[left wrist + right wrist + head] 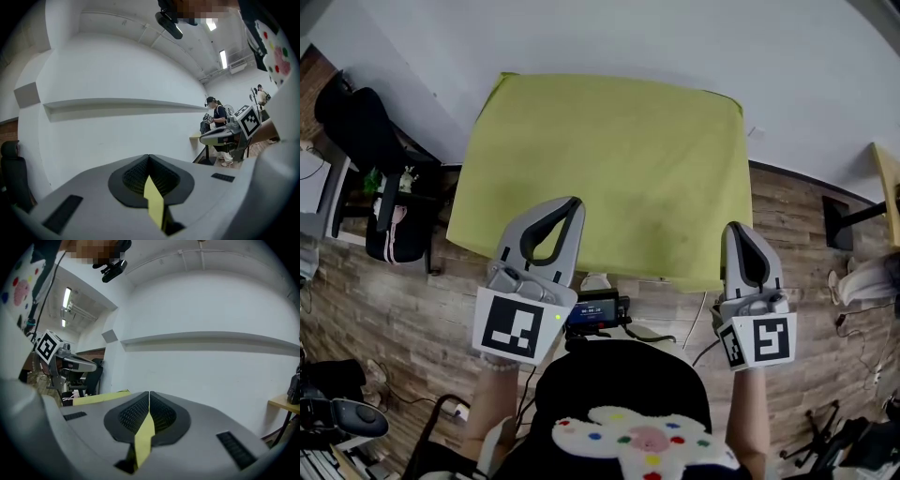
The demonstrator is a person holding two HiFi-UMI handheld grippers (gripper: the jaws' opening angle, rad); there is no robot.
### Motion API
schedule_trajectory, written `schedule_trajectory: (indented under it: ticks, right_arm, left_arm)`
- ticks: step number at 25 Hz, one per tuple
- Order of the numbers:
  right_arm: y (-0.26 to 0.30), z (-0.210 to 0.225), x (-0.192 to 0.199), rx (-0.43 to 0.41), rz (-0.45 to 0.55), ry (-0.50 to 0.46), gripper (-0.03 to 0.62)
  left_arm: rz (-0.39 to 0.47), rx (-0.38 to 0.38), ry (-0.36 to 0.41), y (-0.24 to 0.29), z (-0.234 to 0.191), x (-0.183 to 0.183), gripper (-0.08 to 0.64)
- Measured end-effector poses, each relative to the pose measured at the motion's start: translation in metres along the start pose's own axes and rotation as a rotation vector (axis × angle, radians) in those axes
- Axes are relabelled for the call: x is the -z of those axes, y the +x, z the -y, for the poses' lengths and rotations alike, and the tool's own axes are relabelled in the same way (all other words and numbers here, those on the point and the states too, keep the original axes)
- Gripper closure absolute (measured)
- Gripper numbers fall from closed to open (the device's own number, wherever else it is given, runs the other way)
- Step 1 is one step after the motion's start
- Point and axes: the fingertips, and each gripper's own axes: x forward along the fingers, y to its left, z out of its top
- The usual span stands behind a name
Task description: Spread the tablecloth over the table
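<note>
Gripping the near edge of the tablecloth (609, 159) at two places, the person held the left gripper (571, 202) toward the near-left corner and the right gripper (737, 228) toward the near-right corner. The left gripper view showed that gripper's jaws together on a thin fold of the yellow-green cloth (153, 201) that ran up between the ribbed pads (136, 176). The right gripper view showed the same, with its jaws pinched on a strip of cloth (144, 437). From the head view the cloth lay broad and fairly flat. Its far edge ran along the white wall (675, 47), and its left and right edges spread out over the wooden floor (422, 319). The table itself could not be seen under the cloth. Most of the spreading appeared done, since the cloth was opened out fully with no large fold or bunch showing. What seemed to remain was to settle the near edge down over the table's near side, check that it hung evenly at both near corners, and open both grippers to let it go. Whether the cloth overhung equally on all sides could not be told.
</note>
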Motion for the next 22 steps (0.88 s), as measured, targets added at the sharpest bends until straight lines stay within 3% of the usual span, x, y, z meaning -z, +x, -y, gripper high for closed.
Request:
schedule_trajectory:
  ticks: [4,22]
  right_arm:
    - [0.002,-0.007,0.002,-0.026,-0.008,-0.012,0.558]
    - [0.003,-0.021,0.002,-0.047,-0.024,-0.019,0.558]
  left_arm:
    - [0.002,0.004,0.017,-0.001,0.003,0.001,0.546]
    - [0.002,0.038,-0.053,-0.006,0.006,0.008,0.545]
